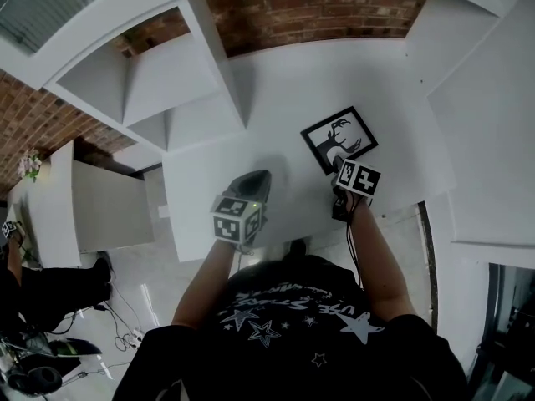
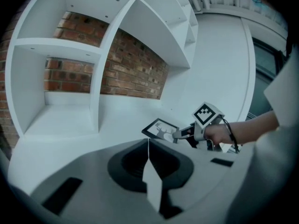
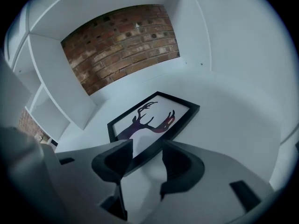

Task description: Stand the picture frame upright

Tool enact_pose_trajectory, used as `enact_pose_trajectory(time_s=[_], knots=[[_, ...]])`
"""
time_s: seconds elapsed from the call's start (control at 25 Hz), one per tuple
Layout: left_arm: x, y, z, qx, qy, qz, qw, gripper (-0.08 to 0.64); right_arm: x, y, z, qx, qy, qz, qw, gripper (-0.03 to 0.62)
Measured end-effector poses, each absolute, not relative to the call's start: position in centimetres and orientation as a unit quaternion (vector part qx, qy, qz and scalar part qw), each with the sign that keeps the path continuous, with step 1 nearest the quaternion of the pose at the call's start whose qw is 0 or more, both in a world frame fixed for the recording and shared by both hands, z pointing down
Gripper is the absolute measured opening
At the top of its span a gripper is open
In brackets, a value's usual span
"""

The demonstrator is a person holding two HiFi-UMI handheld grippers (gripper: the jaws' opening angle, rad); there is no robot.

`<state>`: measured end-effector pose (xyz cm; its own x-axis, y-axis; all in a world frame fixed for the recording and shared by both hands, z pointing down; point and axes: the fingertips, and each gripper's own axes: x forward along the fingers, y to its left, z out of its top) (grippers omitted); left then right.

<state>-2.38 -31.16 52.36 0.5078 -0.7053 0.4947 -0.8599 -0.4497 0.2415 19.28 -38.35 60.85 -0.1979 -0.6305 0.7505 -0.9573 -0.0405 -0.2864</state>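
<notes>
A black picture frame (image 1: 338, 139) with a dark antlered-deer print lies flat on the white shelf surface (image 1: 251, 98). My right gripper (image 1: 338, 165) sits at the frame's near edge. In the right gripper view the frame (image 3: 154, 118) lies face up, and its near rim runs between the jaws of the open right gripper (image 3: 147, 155); the pads stand apart from it. My left gripper (image 1: 256, 180) hovers over the bare surface left of the frame. It is shut (image 2: 149, 146) with nothing in it. From there the frame (image 2: 159, 129) and right gripper (image 2: 181, 133) show ahead.
White shelf compartments (image 1: 159, 82) with upright dividers rise at the back left, and a red brick wall (image 1: 318, 7) stands behind. A white side panel (image 1: 485, 140) bounds the right. The surface's front edge (image 1: 242, 253) runs near my body. Another person (image 1: 17, 257) is at far left.
</notes>
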Motion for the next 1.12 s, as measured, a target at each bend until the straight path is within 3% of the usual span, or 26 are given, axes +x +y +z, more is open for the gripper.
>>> enact_pose_trajectory(time_s=[0.24,1.12], knots=[[-3.0,-30.7,52.2,0.830,-0.479,0.162,0.237,0.018,19.1,-38.4,61.5,0.607,-0.649,0.380,0.258,0.247],[-5.4,-26.3,53.0,0.829,-0.474,0.174,0.241,0.018,18.3,-34.5,62.0,0.586,-0.665,0.381,0.263,0.207]])
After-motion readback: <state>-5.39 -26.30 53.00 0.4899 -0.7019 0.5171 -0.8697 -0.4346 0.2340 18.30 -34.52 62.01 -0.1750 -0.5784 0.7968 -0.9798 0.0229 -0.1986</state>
